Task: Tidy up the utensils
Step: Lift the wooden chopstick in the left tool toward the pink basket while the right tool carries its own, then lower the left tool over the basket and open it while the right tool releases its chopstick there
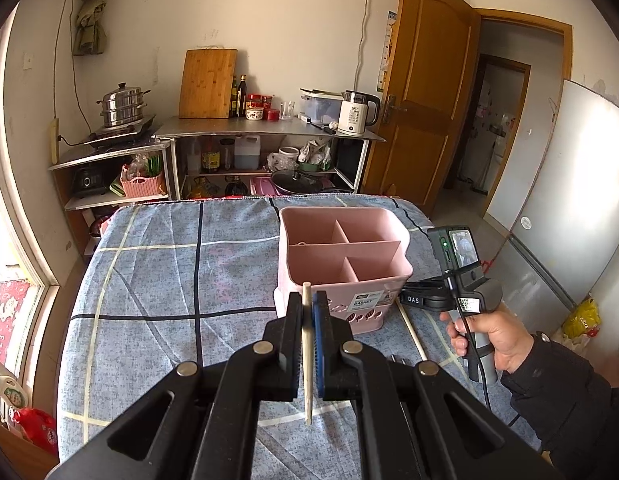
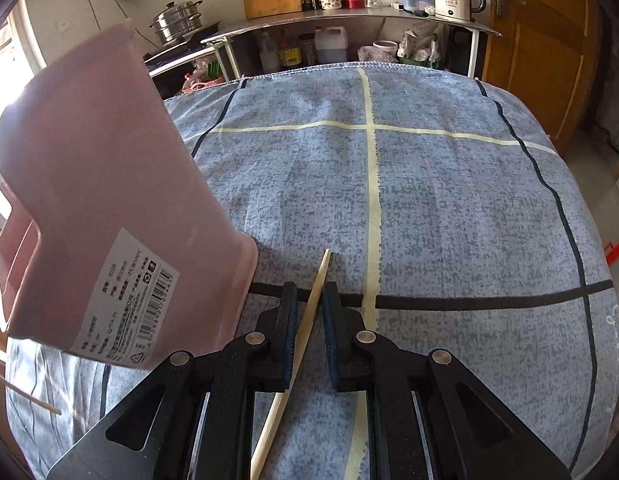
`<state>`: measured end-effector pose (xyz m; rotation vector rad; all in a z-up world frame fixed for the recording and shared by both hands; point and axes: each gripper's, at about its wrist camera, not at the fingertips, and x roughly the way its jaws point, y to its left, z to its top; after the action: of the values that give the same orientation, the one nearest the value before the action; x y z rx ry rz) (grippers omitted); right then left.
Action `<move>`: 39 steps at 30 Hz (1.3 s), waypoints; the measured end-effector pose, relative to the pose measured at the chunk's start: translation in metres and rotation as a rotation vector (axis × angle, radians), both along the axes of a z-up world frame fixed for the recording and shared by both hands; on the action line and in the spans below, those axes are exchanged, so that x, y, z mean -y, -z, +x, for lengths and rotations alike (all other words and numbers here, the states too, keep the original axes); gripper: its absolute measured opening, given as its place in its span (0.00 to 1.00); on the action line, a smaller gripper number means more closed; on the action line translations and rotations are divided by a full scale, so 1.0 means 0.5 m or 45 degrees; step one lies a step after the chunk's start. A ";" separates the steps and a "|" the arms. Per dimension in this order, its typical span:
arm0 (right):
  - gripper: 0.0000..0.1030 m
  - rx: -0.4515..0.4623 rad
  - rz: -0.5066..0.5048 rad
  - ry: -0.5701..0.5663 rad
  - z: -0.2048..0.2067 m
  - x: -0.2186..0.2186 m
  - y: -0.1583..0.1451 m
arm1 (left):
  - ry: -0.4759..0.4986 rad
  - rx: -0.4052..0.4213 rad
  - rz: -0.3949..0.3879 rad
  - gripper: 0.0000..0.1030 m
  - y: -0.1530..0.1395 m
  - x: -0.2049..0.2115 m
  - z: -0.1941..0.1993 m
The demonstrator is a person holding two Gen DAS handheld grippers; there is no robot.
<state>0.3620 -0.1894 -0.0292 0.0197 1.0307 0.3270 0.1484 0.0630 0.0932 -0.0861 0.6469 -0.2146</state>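
Two chopsticks in play, none yet in the caddy. Your left gripper (image 1: 308, 312) is clamped on a pale chopstick (image 1: 307, 356), which stands nearly upright between the pads, its top level with the caddy's near wall and its lower end hanging free above the cloth. The pink utensil caddy (image 1: 341, 256) sits on the blue checked tablecloth (image 1: 157, 264) just beyond it. All four compartments that the left view shows look bare; the bottoms of the far ones are partly hidden, so take that as likely, not certain.

Your right gripper (image 2: 310, 304) is down at the cloth, just to the right of the caddy (image 2: 109, 216). A second chopstick (image 2: 305, 320) lies flat on the cloth and runs slantwise between the fingers. The jaws stand a little apart, with a gap visible on the right-hand side of the stick, so it is bracketed but not gripped. Your right hand (image 1: 485, 340) shows on the handle in the left view.

Progress: early. Nothing stowed; one stick lifted and ready to drop in, one still to be pinched and carried. A thin pale stick (image 2: 29, 396) shows at the far left edge, possibly another piece to collect.
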 end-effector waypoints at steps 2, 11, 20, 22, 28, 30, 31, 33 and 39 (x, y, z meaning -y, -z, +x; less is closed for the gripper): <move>0.13 0.002 -0.004 0.004 0.008 -0.003 0.000 | -0.001 -0.003 -0.001 0.06 0.002 -0.002 0.003; 0.05 -0.001 -0.064 -0.022 0.025 -0.015 -0.001 | 0.010 -0.007 0.006 0.06 0.005 0.003 0.006; 0.05 0.137 0.039 -0.012 -0.032 0.031 -0.117 | 0.016 0.011 0.015 0.06 -0.011 0.016 -0.007; 0.05 0.183 0.059 -0.014 -0.053 0.040 -0.152 | 0.018 0.015 0.015 0.06 -0.016 0.020 -0.012; 0.05 0.294 0.082 -0.028 -0.115 0.054 -0.232 | 0.023 0.025 0.024 0.06 -0.028 0.034 -0.024; 0.05 0.324 0.087 -0.033 -0.135 0.057 -0.252 | 0.022 0.028 0.027 0.06 -0.033 0.038 -0.028; 0.05 0.339 0.091 -0.038 -0.145 0.058 -0.262 | 0.022 0.029 0.030 0.06 -0.035 0.039 -0.029; 0.05 0.363 0.094 -0.045 -0.160 0.060 -0.279 | 0.023 0.032 0.036 0.06 -0.039 0.043 -0.032; 0.05 0.403 0.105 -0.075 -0.192 0.067 -0.309 | 0.014 0.019 0.049 0.06 -0.043 0.048 -0.026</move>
<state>0.2659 -0.2228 0.1252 0.0110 0.7050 0.4120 0.1353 0.0391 0.1147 -0.0438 0.6364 -0.2133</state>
